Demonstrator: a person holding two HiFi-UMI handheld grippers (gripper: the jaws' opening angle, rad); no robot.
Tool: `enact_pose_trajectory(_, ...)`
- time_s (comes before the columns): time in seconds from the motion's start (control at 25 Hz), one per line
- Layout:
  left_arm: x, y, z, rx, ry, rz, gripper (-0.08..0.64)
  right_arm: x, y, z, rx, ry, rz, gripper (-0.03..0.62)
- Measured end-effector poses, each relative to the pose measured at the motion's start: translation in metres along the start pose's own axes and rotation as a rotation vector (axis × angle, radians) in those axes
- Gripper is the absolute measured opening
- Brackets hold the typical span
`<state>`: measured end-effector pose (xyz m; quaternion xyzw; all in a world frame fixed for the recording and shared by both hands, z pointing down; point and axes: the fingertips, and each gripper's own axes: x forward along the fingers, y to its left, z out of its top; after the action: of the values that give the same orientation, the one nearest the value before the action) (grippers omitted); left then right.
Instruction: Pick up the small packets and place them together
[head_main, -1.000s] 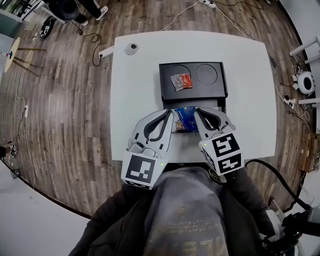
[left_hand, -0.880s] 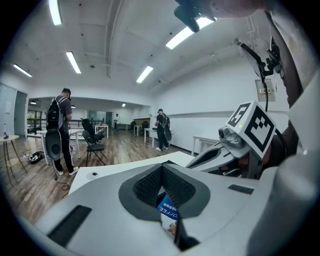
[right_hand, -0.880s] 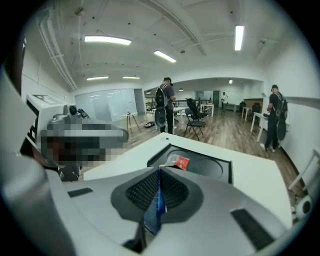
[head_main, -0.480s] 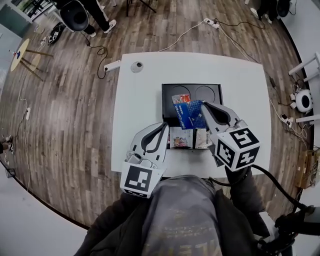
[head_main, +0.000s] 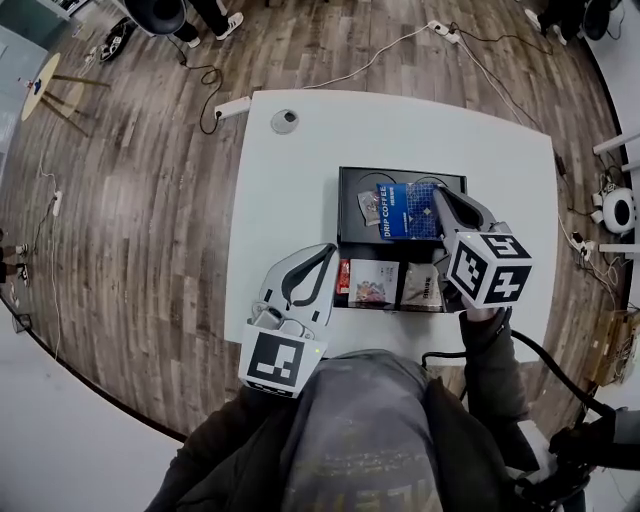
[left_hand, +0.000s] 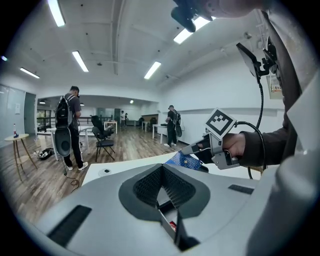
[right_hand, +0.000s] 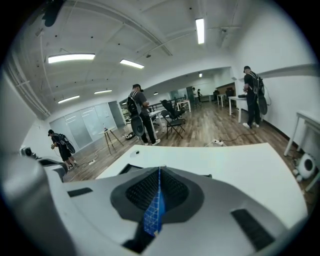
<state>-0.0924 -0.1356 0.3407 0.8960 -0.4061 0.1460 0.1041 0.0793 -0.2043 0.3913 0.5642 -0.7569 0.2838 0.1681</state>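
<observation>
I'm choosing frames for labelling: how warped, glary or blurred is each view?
Head view: heavy fisheye bows the table edges, yet print on the blue packet reads sharp. Left gripper view: ceiling lights blow out to white. Right gripper view: dark vignetted corners, little blur.

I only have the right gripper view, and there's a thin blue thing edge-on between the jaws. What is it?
Observer: The head view shows a blue packet printed DRIP COFFEE, its flat face up, clamped in the right hand-held gripper.
Operator: What's below it?
Observer: A black tray, with a small packet lying in its left part.
Operator: And the other hand?
Observer: The left hand-held gripper has its jaws together on nothing, near the front edge of the white table, beside a row of packets.
</observation>
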Motion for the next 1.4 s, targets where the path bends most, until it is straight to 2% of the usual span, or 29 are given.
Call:
enact_pose_trajectory(0.28, 0.013, 0.006, -0.011, -0.021, 0.036, -0.011, 0.0, 0.02, -0.026, -0.014, 0.061, 0.052, -0.07, 0.016)
enact_pose_trajectory(0.36, 0.015, 0.006, -0.012, -0.024, 0.037, -0.015, 0.0, 0.022, -0.032, -0.018, 0.07, 0.057, -0.095, 0.06)
enact_pose_trajectory(0.56, 0.013, 0.005, -0.011, -0.023, 0.034, -0.014, 0.0, 0.018, -0.039, -0.019, 0.084, 0.043, -0.123, 0.063)
enact_pose_trajectory(0.72, 0.008, 0.003, -0.008, -0.022, 0.039, -0.006, 0.0, 0.004, -0.031, -0.007, 0.051, 0.0, -0.119, 0.063)
enact_pose_trajectory(0.96, 0.002, -0.011, 0.0, 0.007, 0.005, -0.015, 0.0, -0.023, -0.011, 0.006, -0.053, -0.087, -0.101, 0.063)
enact_pose_trajectory(1.08, -0.005, -0.021, -0.002, 0.01, -0.003, -0.022, 0.0, -0.034, 0.012, -0.003, -0.124, -0.11, -0.038, 0.061)
enact_pose_trajectory(1.2, -0.011, -0.03, -0.004, 0.015, -0.003, -0.026, 0.0, -0.04, 0.044, -0.025, -0.2, -0.08, 0.1, 0.061)
enact_pose_trajectory(1.32, -0.016, -0.034, -0.006, 0.017, -0.007, -0.024, 0.0, -0.037, 0.071, -0.065, -0.255, 0.037, 0.25, 0.061)
enact_pose_trajectory(1.4, -0.018, -0.035, -0.007, 0.015, -0.009, -0.02, 0.0, -0.032, 0.081, -0.091, -0.313, 0.133, 0.3, 0.061)
